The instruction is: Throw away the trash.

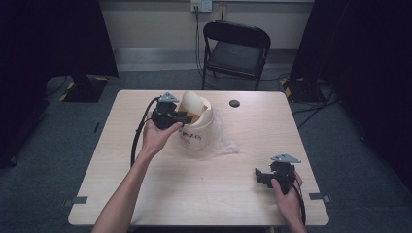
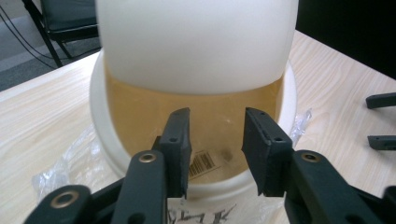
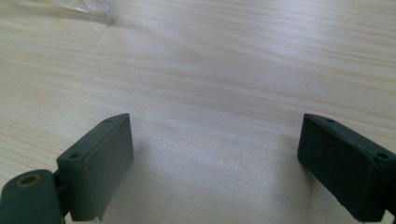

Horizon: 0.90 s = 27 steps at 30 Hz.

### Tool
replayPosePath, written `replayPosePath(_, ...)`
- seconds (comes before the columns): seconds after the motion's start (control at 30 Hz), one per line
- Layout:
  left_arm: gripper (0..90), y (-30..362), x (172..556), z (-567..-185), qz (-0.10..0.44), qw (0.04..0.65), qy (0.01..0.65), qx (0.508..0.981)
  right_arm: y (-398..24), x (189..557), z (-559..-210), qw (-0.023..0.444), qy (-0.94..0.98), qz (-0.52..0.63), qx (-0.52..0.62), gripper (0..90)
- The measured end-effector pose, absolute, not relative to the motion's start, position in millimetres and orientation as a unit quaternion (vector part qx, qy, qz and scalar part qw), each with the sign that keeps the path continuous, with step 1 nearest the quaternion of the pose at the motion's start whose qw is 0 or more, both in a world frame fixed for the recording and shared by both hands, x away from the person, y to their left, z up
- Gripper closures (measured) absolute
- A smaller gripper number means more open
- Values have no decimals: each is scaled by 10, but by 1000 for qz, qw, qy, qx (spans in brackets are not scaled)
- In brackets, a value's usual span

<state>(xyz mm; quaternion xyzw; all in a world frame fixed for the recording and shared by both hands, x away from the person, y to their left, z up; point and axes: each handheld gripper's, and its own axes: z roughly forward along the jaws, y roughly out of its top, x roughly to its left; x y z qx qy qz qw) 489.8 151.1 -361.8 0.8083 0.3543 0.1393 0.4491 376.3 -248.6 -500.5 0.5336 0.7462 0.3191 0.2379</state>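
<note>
Left arm: A person's bare left forearm reaches forward across the tabletop (image 1: 145,194), the left hand (image 1: 158,133) wrapped around the left gripper (image 1: 182,116) at the near-left side of a white bucket (image 1: 197,136).
Left gripper: Its fingers (image 2: 180,135) stand parted just over the bucket's near rim and point into the opening; they grasp nothing. A black cable (image 1: 137,136) loops from it back along the wrist.
Right arm: The right hand (image 1: 286,191) rests low at the near-right part of the tabletop, holding the right gripper (image 1: 260,175) well apart from the bucket.
Right gripper: Fingers (image 3: 100,161) spread wide over bare wood, released, with nothing between them. A grey three-cornered plate (image 1: 285,158) sits on top.
Bucket: Upright near the middle of the tabletop, with dark handwriting on its outer wall. The inside wall looks amber, with a barcode label (image 2: 203,163) on it.
Inside the bucket: A pale, curved lid-like piece (image 2: 196,42) stands tilted in the mouth, rising above the rim. What lies below it cannot be made out.
Around the bucket: Crumpled clear plastic wrap (image 1: 224,138) lies touching its right side.
Beyond: A small dark disc (image 1: 234,103) sits on the far tabletop; a black folding chair (image 1: 236,48) stands behind.
</note>
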Motion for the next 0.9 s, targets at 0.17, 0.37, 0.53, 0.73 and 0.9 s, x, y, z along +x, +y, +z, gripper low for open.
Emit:
replayPosePath(0.17, 493, 1530, 4785, -3525, 145, 461, 348, 803, -2485, 3763, -5005, 238, 746, 319, 534, 97)
replayPosePath(0.37, 340, 1605, 4697, -3478, 166, 460, 353, 798, -2485, 3763, -5005, 238, 746, 319, 534, 97)
replayPosePath(0.53, 305, 1731, 4618, -3522, 172, 461, 359, 794, -2485, 3763, -5005, 238, 746, 319, 534, 97)
replayPosePath(0.73, 273, 1893, 4511, -3593, 168, 461, 365, 791, -2485, 3763, -5005, 238, 746, 319, 534, 97)
replayPosePath(0.9, 219, 2029, 4442, -3676, 164, 462, 378, 786, -2485, 3763, -5005, 238, 746, 319, 534, 97)
